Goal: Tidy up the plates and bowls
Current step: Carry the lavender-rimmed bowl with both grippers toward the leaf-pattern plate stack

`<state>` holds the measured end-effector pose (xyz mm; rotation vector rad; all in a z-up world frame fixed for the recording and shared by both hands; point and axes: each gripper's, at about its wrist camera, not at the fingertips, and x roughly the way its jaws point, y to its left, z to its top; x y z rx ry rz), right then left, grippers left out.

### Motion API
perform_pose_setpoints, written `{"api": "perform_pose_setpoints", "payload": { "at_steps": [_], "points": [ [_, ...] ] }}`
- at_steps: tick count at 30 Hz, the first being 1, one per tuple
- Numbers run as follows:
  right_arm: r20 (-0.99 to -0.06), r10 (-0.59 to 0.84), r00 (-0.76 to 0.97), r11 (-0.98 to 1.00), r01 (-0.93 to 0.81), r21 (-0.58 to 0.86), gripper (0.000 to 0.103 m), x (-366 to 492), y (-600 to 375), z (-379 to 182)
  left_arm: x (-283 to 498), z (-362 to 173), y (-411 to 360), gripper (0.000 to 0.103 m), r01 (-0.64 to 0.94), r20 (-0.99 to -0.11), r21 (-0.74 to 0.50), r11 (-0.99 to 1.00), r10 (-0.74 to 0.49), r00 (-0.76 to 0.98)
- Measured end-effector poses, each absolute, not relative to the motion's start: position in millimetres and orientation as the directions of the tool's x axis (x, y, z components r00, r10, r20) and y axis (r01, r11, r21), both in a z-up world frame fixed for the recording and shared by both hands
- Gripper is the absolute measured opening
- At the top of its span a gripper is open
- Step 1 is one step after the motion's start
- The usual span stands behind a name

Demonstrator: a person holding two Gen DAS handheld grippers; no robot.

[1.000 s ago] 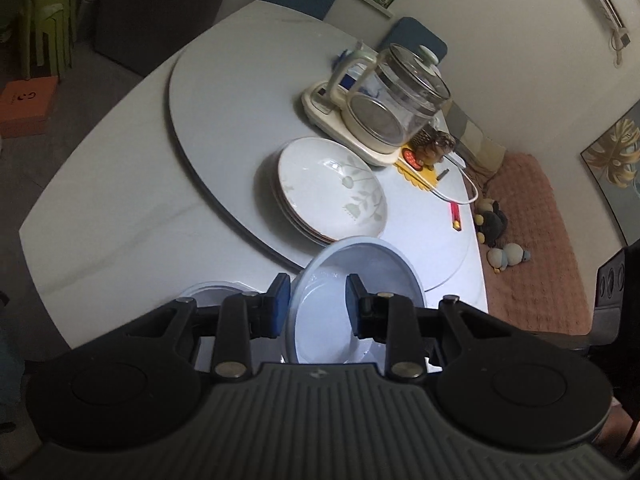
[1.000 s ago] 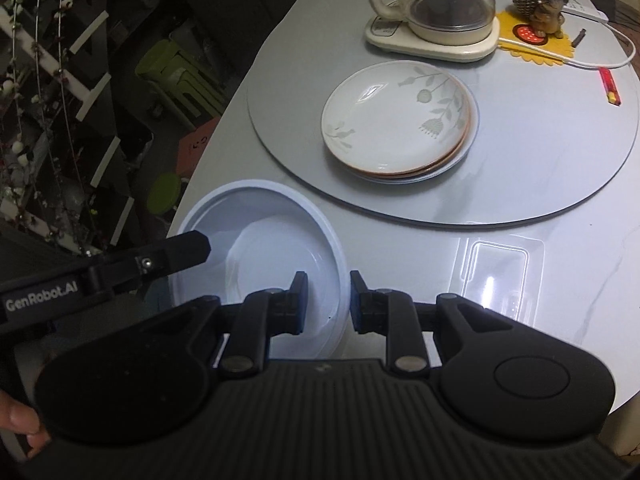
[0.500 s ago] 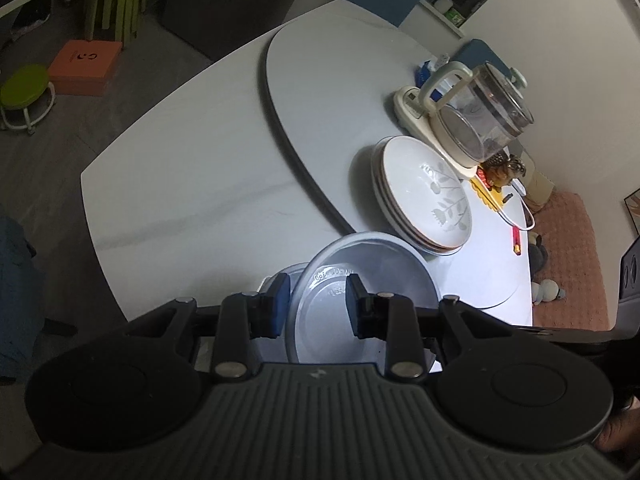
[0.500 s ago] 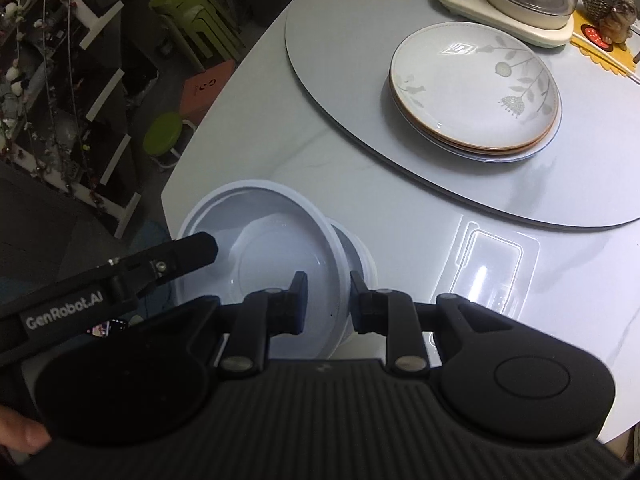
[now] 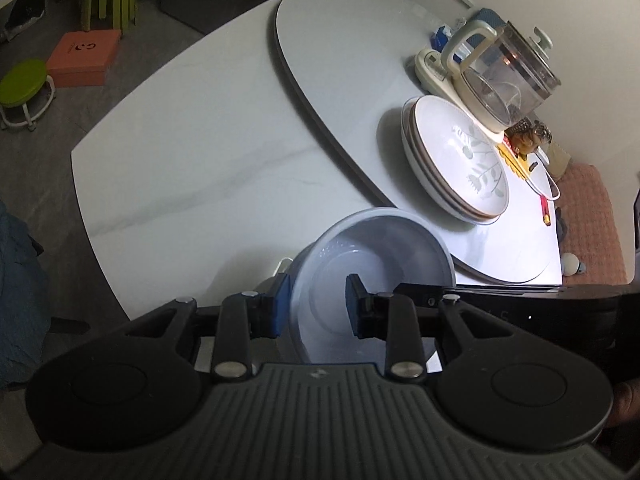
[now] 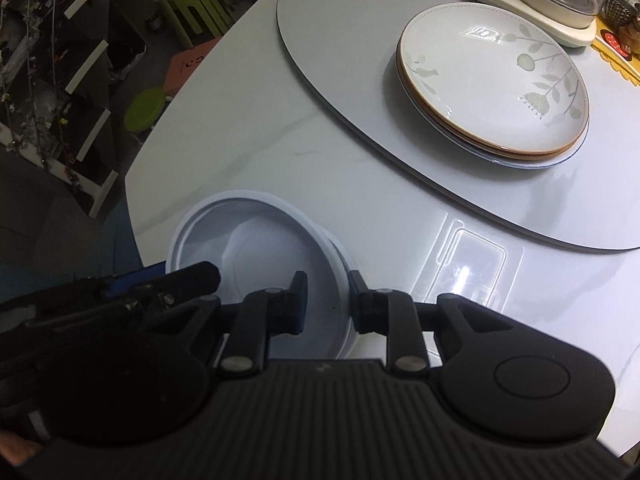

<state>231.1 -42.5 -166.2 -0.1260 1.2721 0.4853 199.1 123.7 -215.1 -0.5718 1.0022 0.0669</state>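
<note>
My room is dim; light glares off the white bench (image 6: 480, 264) and plates (image 6: 492, 76). My fisheye bends the edges, corners go dark, and the floor stays murky.

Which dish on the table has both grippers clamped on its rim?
The plain white bowl at the table's near edge. The flower-patterned plates sit stacked, untouched, on the turntable.

Your left gripper (image 5: 316, 310) and right gripper (image 6: 328, 302) are matte black: ribbed housing, 2 silver pivot screws each, blue pads (image 5: 282, 304).
</note>
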Motion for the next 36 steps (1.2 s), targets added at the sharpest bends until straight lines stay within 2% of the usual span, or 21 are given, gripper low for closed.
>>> {"api": "perform_pose_setpoints", "payload": {
  "at_steps": [5, 7, 17, 20, 21, 22, 24, 28, 36],
  "points": [
    [-0.943, 0.276, 0.184, 0.892, -0.414, 0.181, 0.026, 226, -44, -166, 200, -212, 126, 0.034, -0.315, -0.806, -0.434, 0.844, -0.208, 0.554],
    [-0.944, 0.275, 0.18, 0.891, -0.416, 0.18, 0.026, 225, -45, -166, 200, -211, 127, 0.037, -0.314, -0.801, -0.453, 0.835, -0.225, 0.555],
    [-0.949, 0.267, 0.167, 0.894, -0.412, 0.178, 0.027, 227, -44, -165, 193, -207, 133, 0.037, -0.311, -0.79, -0.484, 0.818, -0.256, 0.557],
    [-0.95, 0.27, 0.155, 0.9, -0.392, 0.192, 0.049, 232, -46, -165, 191, -208, 136, 0.044, -0.324, -0.785, -0.497, 0.805, -0.258, 0.563],
    [-0.95, 0.269, 0.156, 0.9, -0.393, 0.191, 0.05, 233, -47, -165, 191, -207, 137, 0.051, -0.324, -0.786, -0.492, 0.808, -0.253, 0.564],
    [-0.95, 0.27, 0.157, 0.898, -0.396, 0.19, 0.05, 234, -47, -164, 190, -206, 137, 0.059, -0.324, -0.786, -0.486, 0.812, -0.244, 0.567],
    [-0.946, 0.278, 0.166, 0.893, -0.408, 0.19, 0.05, 235, -48, -160, 190, -207, 139, 0.062, -0.324, -0.783, -0.482, 0.814, -0.234, 0.577],
    [-0.948, 0.266, 0.177, 0.901, -0.394, 0.179, 0.05, 241, -54, -162, 193, -221, 144, 0.061, -0.342, -0.793, -0.473, 0.812, -0.223, 0.566],
    [-0.95, 0.299, 0.091, 0.916, -0.305, 0.259, 0.05, 250, -70, -189, 193, -245, 150, 0.06, -0.374, -0.8, -0.495, 0.784, -0.244, 0.548]
  ]
}}
